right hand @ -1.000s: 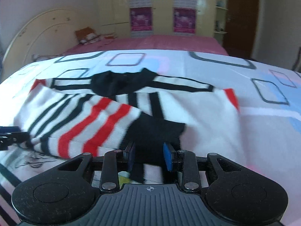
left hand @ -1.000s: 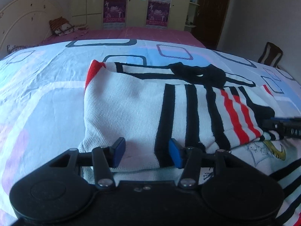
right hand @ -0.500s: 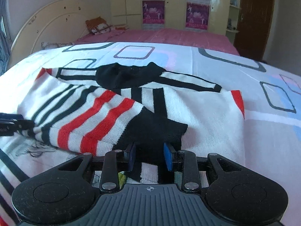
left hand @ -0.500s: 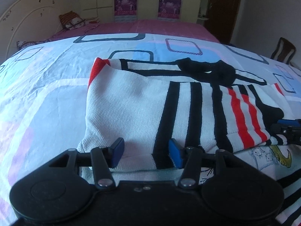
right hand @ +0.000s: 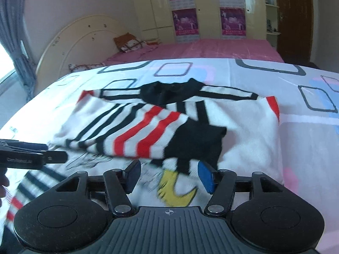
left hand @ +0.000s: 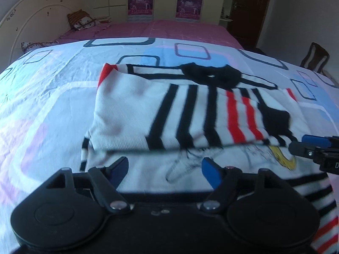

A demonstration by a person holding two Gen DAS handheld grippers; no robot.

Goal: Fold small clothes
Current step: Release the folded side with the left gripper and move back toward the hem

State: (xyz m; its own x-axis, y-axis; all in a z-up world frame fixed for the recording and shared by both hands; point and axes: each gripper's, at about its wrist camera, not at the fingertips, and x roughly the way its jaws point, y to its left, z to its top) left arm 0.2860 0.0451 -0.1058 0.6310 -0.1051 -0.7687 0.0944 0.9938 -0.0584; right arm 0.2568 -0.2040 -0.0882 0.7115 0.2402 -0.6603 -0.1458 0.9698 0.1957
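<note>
The sweater (left hand: 169, 114) lies on the bed (left hand: 42, 97), long axis across both views, its folded hem just ahead of both grippers; the left gripper (left hand: 165, 167) and right gripper (right hand: 169, 175) are opening, nothing between the jaws; both equally near.

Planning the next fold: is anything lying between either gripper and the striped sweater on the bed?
Nothing visible. The left gripper and right gripper, jaws opening with nothing pinched, hang right over the striped sweater; only its own fabric lies in front of the fingers.
</note>
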